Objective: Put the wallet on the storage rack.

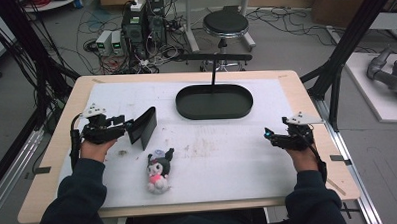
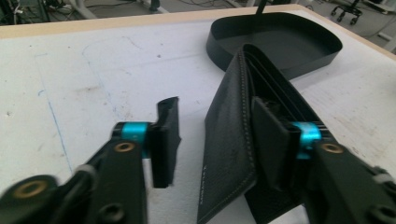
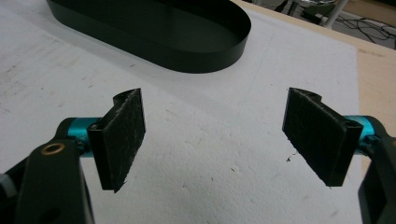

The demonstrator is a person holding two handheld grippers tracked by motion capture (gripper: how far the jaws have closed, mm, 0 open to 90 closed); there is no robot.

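A black folding wallet (image 1: 143, 126) stands half open on its edge at the left of the white mat. My left gripper (image 1: 124, 125) is at it with its jaws open. In the left gripper view one flap of the wallet (image 2: 233, 140) stands between the pads. The right pad (image 2: 273, 135) sits inside the fold against that flap, and the left pad (image 2: 166, 140) is clear of the leather. A small black and pink plush toy (image 1: 158, 171) lies near the front edge. My right gripper (image 1: 268, 134) (image 3: 215, 135) hovers open over bare mat at the right, with nothing between its pads.
A black oval tray (image 1: 214, 109) (image 2: 322, 51) (image 3: 187, 56) sits at the back middle of the mat, and a dark post rises behind it. The wooden table edge (image 1: 316, 108) runs close to my right gripper. A stool (image 1: 225, 25), computers and cables are on the floor beyond.
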